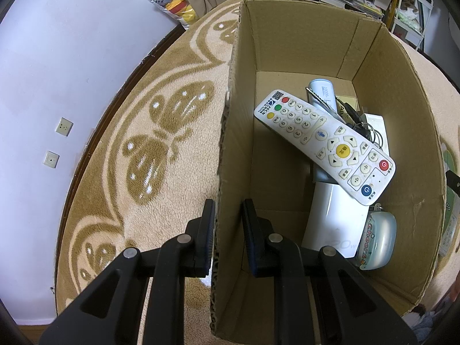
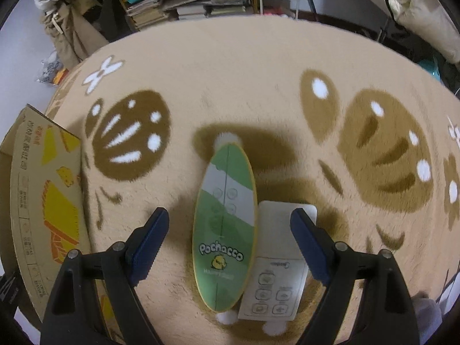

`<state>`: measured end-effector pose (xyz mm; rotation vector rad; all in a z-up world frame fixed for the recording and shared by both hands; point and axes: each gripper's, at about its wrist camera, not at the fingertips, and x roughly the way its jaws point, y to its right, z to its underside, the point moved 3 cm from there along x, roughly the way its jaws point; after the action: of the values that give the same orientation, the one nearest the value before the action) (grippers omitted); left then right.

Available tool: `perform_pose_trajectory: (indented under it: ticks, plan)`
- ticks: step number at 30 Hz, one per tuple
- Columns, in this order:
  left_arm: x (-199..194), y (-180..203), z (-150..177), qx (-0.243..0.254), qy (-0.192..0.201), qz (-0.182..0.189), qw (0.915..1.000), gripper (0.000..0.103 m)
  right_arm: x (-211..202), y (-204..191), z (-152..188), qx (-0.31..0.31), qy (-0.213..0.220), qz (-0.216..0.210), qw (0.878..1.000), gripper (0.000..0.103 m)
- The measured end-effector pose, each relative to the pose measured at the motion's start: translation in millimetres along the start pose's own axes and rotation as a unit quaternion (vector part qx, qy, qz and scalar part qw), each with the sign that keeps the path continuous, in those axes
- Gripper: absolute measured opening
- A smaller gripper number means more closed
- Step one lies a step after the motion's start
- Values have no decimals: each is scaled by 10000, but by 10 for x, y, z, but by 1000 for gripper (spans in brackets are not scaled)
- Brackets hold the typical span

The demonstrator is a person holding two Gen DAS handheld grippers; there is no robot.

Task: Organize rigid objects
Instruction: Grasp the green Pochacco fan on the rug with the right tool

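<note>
My left gripper (image 1: pixel 228 215) straddles the near left wall of an open cardboard box (image 1: pixel 227 132), one finger outside, one inside, shut on the wall. Inside lie a white TV remote (image 1: pixel 322 143), a white power bank (image 1: pixel 322 90), keys (image 1: pixel 362 126), a white flat device (image 1: pixel 333 221) and a pale blue "Cheers" case (image 1: pixel 378 238). My right gripper (image 2: pixel 230 227) is open above the rug, its fingers either side of a green oval "Pochacco" item (image 2: pixel 225 215). A white air-conditioner remote (image 2: pixel 277 261) lies beside it on the right, partly under the right finger (image 2: pixel 307 238).
A beige rug with brown butterfly pattern (image 2: pixel 258 86) covers the floor. The box's printed outer side (image 2: pixel 46 201) stands at the left of the right wrist view. Bookshelves and stacked books (image 2: pixel 187 5) line the far side. A white wall with sockets (image 1: pixel 63 126) is at left.
</note>
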<state>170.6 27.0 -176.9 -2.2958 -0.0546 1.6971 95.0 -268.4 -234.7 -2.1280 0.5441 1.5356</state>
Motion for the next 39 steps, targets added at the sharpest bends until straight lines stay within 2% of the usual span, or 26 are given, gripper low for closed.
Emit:
perform_pose_trajectory:
  ticks: [7,11,13,15,18,39]
  plan:
    - [1,-2,2,-3,-1,5,10000,19,28,-113,43,-246,-19,-12,9997,89]
    - [-1,4,4,-3,-1,8,10000,19,35,-250,81,-631,39,58,9980,82]
    - [-2,2,1,0,0,5,10000,19,62,-311,95,-810,44,93,9967,71]
    - [-1,2,1,-3,-2,5,10000,19,103,-331,109,-840,-66,-20,9964,64]
    - [-2,3,4,3,0,0,10000,19,205,-321,148,-728,-255,-186,9968,64]
    - [-7,-2,3,-14,-4,17,10000,19,223,-392,168,-1025,-182,-20,9946,60]
